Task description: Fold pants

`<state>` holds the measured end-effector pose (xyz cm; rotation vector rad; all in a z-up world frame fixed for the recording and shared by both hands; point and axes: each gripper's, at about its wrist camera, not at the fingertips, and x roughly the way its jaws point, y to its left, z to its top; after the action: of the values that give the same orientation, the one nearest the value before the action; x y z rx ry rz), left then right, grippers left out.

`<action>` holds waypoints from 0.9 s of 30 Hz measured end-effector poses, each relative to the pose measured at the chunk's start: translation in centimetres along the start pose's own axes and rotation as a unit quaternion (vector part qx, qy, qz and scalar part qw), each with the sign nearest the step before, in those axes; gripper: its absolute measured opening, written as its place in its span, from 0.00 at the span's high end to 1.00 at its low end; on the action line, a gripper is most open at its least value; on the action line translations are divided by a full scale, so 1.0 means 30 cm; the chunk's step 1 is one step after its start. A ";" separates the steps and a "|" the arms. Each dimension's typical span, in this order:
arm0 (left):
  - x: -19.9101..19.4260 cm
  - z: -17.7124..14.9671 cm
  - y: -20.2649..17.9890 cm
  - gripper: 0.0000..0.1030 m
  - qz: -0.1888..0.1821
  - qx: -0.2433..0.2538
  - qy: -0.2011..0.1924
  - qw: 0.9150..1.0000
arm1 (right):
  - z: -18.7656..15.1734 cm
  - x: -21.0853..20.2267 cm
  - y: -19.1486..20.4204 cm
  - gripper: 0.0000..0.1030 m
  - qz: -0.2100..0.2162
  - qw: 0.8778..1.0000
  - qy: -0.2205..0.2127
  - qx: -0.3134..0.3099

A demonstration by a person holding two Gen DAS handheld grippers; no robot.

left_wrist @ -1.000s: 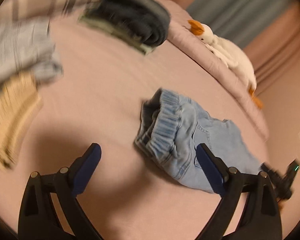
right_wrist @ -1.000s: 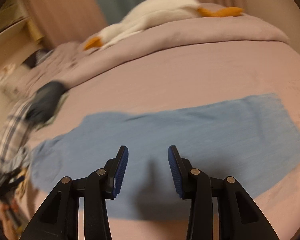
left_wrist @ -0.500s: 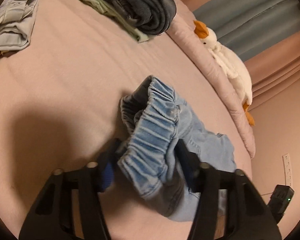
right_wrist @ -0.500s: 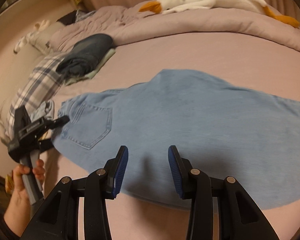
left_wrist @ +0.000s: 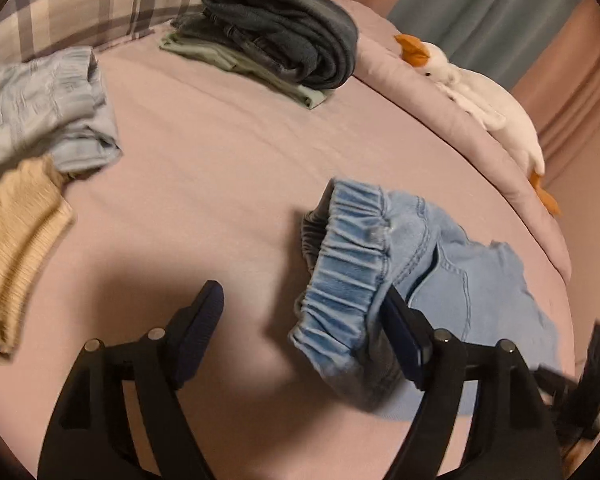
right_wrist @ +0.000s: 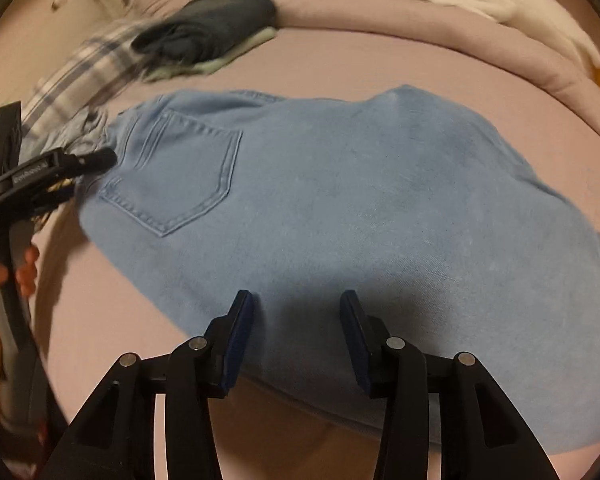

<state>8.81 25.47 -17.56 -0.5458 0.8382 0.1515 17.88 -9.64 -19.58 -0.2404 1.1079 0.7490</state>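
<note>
Lying spread on the pink bedsheet, the light-blue jeans are seen with the back pocket facing up and the gathered elastic waistband raised off the sheet at the left end. In the left wrist view, the left gripper is held with its jaws wide apart, the waistband sitting just inside its right finger at about 3 o'clock; contact cannot be told. In the right wrist view, the right gripper is held with its jaws apart over the near edge of the jeans, nothing being clamped. A stack of dark folded clothes is seen at 12 o'clock from the waistband, a pale blue garment and a yellow one at 9 o'clock, and a white plush goose at 2 o'clock on the rolled duvet.
</note>
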 end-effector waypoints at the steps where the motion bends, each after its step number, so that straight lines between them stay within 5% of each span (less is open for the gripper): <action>1: -0.022 0.004 -0.010 0.23 0.007 0.014 -0.007 1.000 | 0.009 -0.016 -0.015 0.57 0.009 1.000 0.001 0.006; 5: -0.128 0.040 -0.111 0.25 0.045 0.094 -0.085 0.991 | 0.097 -0.109 -0.120 0.56 0.033 0.998 -0.041 0.043; 8: -0.150 0.092 -0.160 0.25 0.025 0.102 -0.105 0.989 | 0.186 -0.145 -0.206 0.55 0.027 0.994 -0.071 0.080; 15: -0.022 0.107 -0.334 0.26 -0.053 0.144 -0.049 0.987 | 0.388 -0.038 -0.317 0.55 0.033 0.991 -0.050 0.119; 22: 0.128 0.041 -0.429 0.26 -0.058 0.201 0.017 0.978 | 0.437 0.105 -0.313 0.55 0.029 0.996 0.051 0.069; 25: 0.185 0.033 -0.428 0.33 -0.029 0.228 0.023 0.973 | 0.425 0.117 -0.292 0.85 0.038 0.996 0.073 0.042; 27: 0.208 0.031 -0.421 0.49 -0.001 0.241 0.019 0.970 | 0.418 0.101 -0.276 0.89 0.020 0.998 0.061 0.019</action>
<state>17.86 14.67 -16.64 -0.0918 0.8760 -0.0659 33.02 -7.82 -18.10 -0.2341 1.2446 0.7566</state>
